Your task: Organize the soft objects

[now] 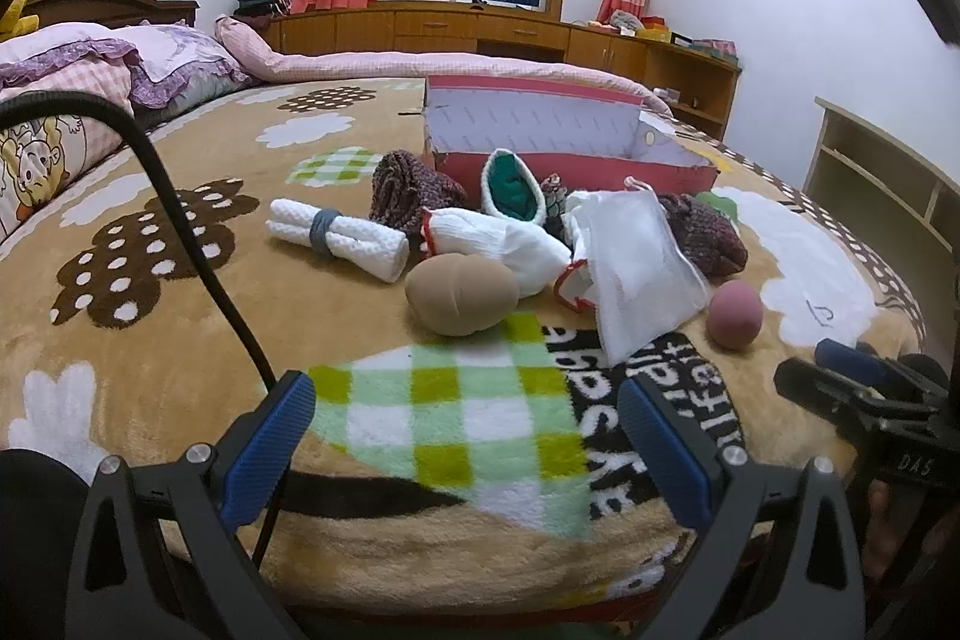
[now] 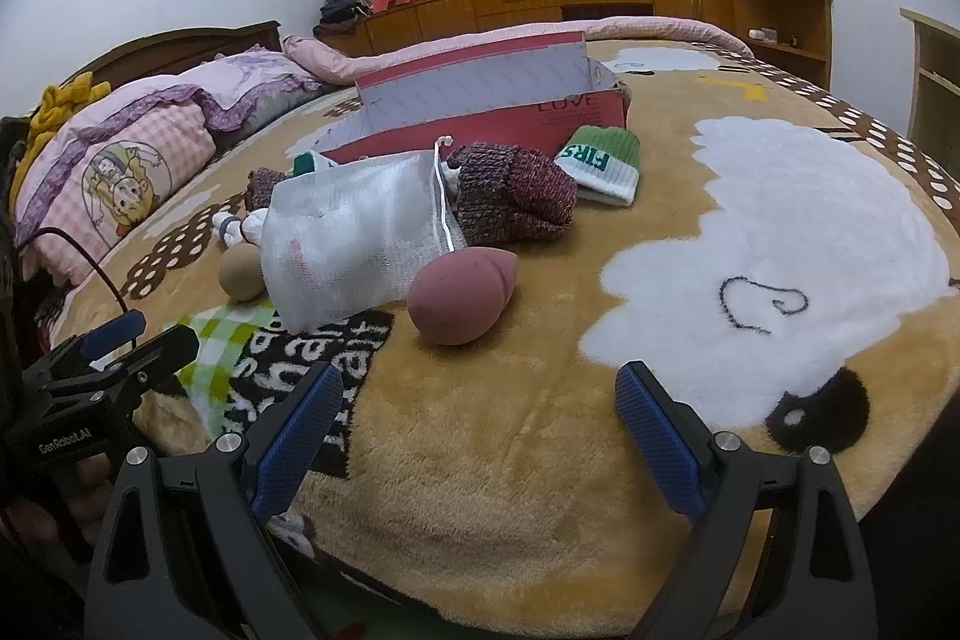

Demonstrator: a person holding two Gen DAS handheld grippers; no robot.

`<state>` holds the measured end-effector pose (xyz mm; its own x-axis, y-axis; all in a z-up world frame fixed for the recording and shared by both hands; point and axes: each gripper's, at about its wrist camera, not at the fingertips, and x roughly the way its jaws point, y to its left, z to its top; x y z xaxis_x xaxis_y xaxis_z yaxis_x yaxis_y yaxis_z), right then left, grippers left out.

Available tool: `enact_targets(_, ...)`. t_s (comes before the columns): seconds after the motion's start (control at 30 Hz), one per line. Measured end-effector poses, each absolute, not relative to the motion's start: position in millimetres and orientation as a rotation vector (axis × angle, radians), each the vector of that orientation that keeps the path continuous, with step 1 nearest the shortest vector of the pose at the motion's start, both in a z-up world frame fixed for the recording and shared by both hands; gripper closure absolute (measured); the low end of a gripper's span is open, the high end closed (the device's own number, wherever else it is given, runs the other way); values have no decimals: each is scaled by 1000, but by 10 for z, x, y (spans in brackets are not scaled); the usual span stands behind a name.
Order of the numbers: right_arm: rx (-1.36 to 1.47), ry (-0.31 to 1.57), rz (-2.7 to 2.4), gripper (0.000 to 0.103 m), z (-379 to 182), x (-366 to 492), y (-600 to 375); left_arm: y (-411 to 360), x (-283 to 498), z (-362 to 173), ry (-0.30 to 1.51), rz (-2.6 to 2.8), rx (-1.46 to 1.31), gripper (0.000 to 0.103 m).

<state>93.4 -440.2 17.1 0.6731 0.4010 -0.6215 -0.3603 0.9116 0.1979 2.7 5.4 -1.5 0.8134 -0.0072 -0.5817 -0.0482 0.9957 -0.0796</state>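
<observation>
Soft things lie in a heap on the bed blanket in front of an open red box (image 1: 576, 163) (image 2: 480, 123). In the heap are a rolled white towel (image 1: 342, 235), a beige sponge (image 1: 461, 293) (image 2: 241, 272), white gloves (image 1: 510, 244), a white mesh bag (image 1: 636, 268) (image 2: 354, 238), a pink sponge (image 1: 735, 316) (image 2: 459, 295), maroon knitted pieces (image 1: 408, 190) (image 2: 510, 196) and a green-and-white knitted hat (image 2: 603, 163). My left gripper (image 1: 465, 415) is open, just short of the beige sponge. My right gripper (image 2: 480, 403) is open, near the pink sponge. Each gripper holds nothing.
Pink pillows and a quilt (image 1: 120, 63) lie at the head of the bed on the left. A black cable (image 1: 186, 244) crosses the left wrist view. Wooden cabinets (image 1: 480, 27) run under the window. A shelf unit (image 1: 882, 172) stands at the right.
</observation>
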Motion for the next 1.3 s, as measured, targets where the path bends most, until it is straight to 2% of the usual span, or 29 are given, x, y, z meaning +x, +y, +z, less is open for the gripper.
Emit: enact_targets(1.3,54,725,431,9,167,954,-4409,67,55,-60,637,27,-101,0)
